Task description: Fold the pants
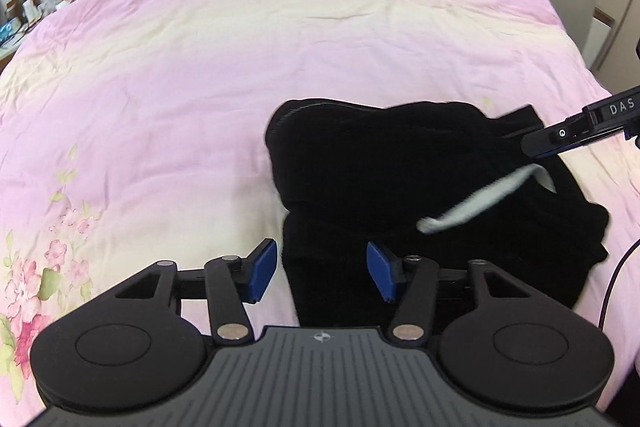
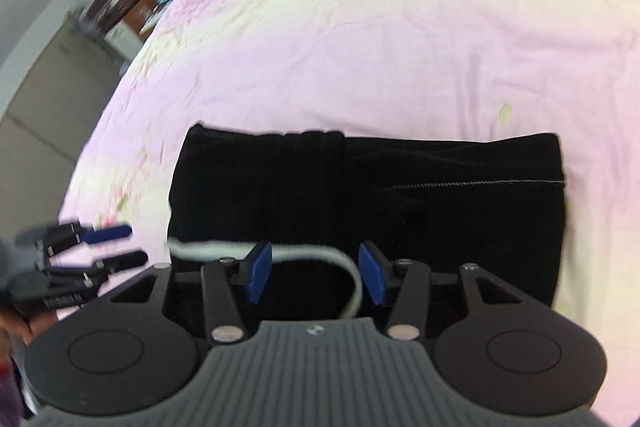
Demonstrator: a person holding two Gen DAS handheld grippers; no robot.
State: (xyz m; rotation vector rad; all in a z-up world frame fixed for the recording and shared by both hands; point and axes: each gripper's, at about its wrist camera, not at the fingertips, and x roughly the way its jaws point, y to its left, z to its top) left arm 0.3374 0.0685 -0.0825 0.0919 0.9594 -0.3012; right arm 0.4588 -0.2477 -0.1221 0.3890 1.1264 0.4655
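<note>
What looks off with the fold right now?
A white drawstring hangs loose across the top of the folded black pants, untucked. In the left wrist view the pants look lumpy, with uneven edges. Both tools, left and right, are open and hold nothing.

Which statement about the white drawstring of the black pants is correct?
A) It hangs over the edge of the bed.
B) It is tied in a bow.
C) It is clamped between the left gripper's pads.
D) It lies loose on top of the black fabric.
D: the white drawstring lies loose across the black pants, while the right gripper stands open around it and the left gripper is open too.
</note>
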